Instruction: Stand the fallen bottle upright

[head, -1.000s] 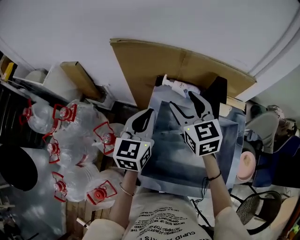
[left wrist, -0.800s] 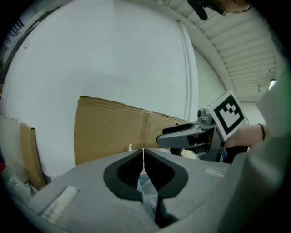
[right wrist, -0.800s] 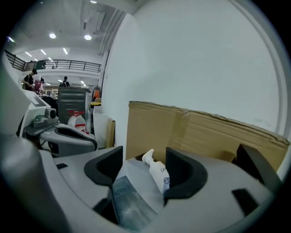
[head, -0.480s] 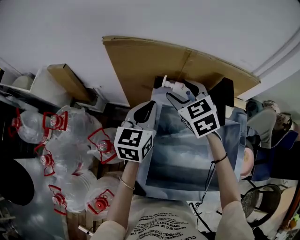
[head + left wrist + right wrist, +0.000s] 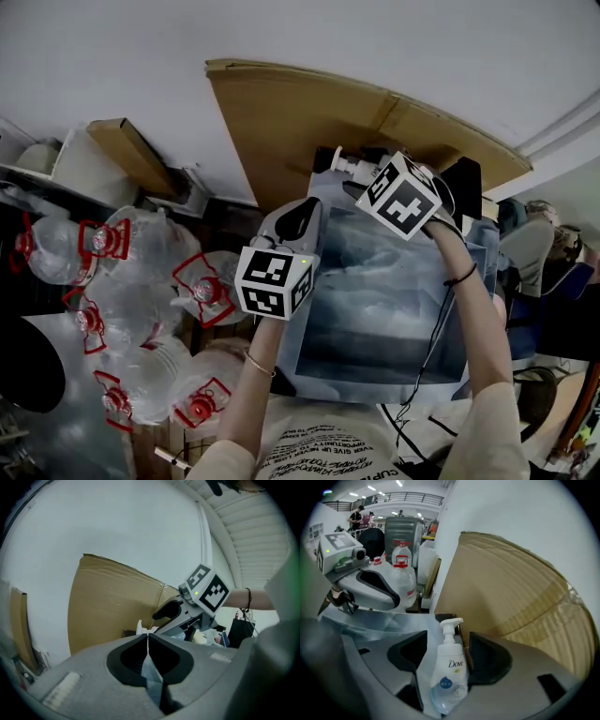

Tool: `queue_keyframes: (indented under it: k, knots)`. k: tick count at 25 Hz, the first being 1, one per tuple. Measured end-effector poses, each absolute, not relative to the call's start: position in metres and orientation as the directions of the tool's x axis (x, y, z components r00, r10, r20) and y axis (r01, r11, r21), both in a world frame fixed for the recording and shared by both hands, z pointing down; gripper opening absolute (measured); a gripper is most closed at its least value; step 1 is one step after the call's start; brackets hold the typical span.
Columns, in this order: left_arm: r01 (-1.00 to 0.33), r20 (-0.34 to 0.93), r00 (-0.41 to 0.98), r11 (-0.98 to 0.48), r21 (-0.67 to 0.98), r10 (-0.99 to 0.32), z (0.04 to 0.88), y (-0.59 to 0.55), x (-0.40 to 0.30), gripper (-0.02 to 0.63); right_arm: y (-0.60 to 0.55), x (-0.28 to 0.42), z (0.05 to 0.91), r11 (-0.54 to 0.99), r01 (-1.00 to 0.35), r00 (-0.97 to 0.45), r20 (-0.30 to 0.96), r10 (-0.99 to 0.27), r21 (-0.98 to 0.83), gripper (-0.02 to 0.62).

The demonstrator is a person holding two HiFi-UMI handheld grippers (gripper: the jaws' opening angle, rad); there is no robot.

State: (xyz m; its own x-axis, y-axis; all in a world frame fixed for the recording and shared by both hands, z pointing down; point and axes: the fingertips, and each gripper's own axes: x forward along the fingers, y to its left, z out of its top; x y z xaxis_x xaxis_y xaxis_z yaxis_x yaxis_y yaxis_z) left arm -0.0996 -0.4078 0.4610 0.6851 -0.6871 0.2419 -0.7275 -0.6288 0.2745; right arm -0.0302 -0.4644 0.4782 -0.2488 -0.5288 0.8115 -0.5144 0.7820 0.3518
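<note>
At far left on the floor, clear water jugs (image 5: 141, 272) with red caps stand crowded together. Right of them, over the near left edge of the table's grey-blue cover (image 5: 394, 319), the left gripper (image 5: 302, 211) hangs with its jaws pressed together and nothing between them. Behind the table a cardboard sheet (image 5: 300, 122) leans on the white wall. At the table's far edge, just in front of the cardboard, the white pump bottle (image 5: 364, 172) lies on its side, its pump pointing left. The right gripper (image 5: 447, 637) reaches over it with its jaws spread. The bottle's body sits between them, close against one jaw, with a gap at the other.
</note>
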Motion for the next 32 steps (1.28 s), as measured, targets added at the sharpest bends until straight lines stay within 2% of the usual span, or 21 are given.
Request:
queue_keyframes:
  k: [6,16,20,32]
  knots:
    - [-0.723,0.248,0.690,-0.629,0.286,-0.680,0.467,-0.409,-0.098,0.028,-0.467,-0.020,0.500,0.848,-0.413,-0.175,0.884,-0.433,0.333,0.276]
    - [-0.716,0.260,0.698,-0.636,0.289,-0.668,0.472,-0.409,-0.094,0.028,-0.469,-0.010,0.524,0.897,-0.359,-0.110,0.943,-0.316,0.259,0.268]
    - [-0.717,0.262,0.697,-0.636,0.286,-0.668,0.473,-0.409,-0.094,0.028,-0.469,-0.011,0.526,0.913,-0.338,-0.093,0.958,-0.273,0.227,0.247]
    - [-0.710,0.266,0.704,-0.647,0.277,-0.659,0.466,-0.404,-0.091,0.028,-0.466,-0.011,0.519,0.893,-0.362,-0.104,0.940,-0.326,0.269,0.232]
